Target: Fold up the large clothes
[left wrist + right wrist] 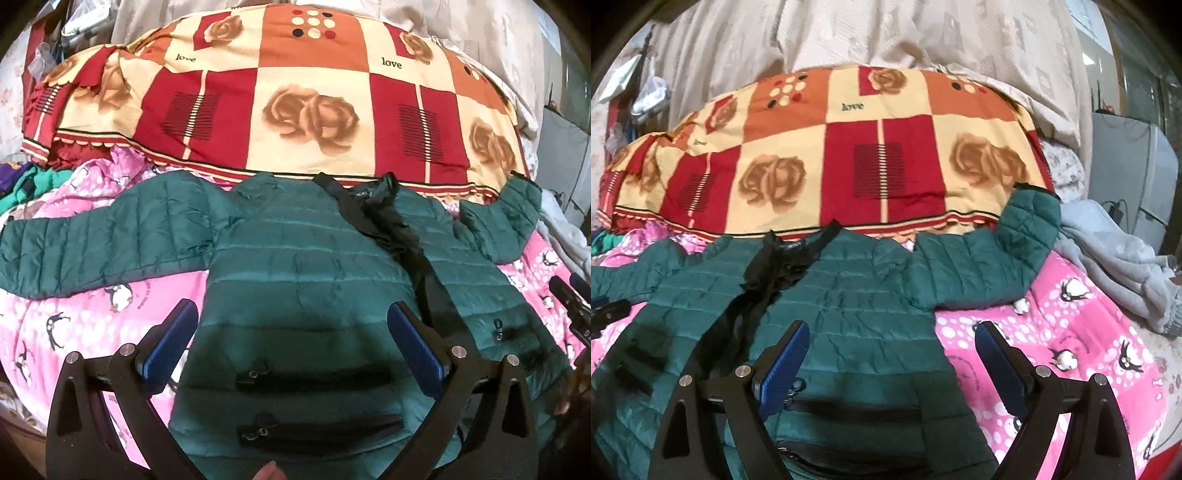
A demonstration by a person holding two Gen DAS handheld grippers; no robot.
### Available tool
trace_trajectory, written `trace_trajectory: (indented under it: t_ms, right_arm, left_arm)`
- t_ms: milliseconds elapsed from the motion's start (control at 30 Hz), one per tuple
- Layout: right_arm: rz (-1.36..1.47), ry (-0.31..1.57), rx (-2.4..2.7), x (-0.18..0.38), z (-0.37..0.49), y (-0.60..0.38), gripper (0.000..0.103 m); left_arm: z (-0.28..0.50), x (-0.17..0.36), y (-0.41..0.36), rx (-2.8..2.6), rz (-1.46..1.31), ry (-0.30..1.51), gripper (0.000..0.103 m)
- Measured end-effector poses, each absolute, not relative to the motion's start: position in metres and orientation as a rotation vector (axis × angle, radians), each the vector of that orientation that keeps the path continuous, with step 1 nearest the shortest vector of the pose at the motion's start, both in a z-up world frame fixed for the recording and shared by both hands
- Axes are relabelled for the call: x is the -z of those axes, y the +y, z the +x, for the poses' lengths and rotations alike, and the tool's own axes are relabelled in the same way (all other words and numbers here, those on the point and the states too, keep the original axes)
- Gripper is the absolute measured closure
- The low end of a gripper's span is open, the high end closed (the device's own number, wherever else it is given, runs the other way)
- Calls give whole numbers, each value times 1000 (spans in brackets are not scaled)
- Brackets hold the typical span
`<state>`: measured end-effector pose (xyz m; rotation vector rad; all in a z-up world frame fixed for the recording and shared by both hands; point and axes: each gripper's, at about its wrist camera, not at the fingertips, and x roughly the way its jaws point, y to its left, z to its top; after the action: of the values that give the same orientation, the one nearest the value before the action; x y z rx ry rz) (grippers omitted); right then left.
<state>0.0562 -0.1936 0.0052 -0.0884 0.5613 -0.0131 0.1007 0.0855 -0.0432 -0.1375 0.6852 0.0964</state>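
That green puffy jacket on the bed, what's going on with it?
The dark green quilted jacket lies spread flat, front up, sleeves out to both sides, on a pink penguin-print quilt. A person holds two grippers above its lower part: the left gripper and the right gripper, both open and holding nothing. No fold is made yet.

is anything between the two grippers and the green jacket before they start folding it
Nothing visible blocks either one. The green jacket lies spread flat on the pink penguin sheet, and the left gripper and right gripper hang open just over its lower half, holding nothing.
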Motion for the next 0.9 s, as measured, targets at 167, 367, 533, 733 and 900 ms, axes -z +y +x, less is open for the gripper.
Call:
trace_trajectory:
  t_ms: [167, 367, 533, 733, 900]
  right_arm:
    - [-39, 600, 5, -3, 60, -202, 13]
    - [-34, 701, -2, 1, 73, -208, 13]
    - [-207, 755, -28, 6, 85, -201, 13]
    - [-156, 759, -30, 11, 84, -212, 13]
    - [-144, 715, -2, 4, 78, -214, 13]
  left_arm:
    - [104, 47, 89, -113, -154, 709, 0]
    - [105, 50, 93, -114, -183, 727, 0]
    - [109, 53, 92, -102, -185, 749, 0]
    - [111, 56, 97, -96, -214, 767, 0]
    - [107, 53, 96, -97, -212, 752, 0]
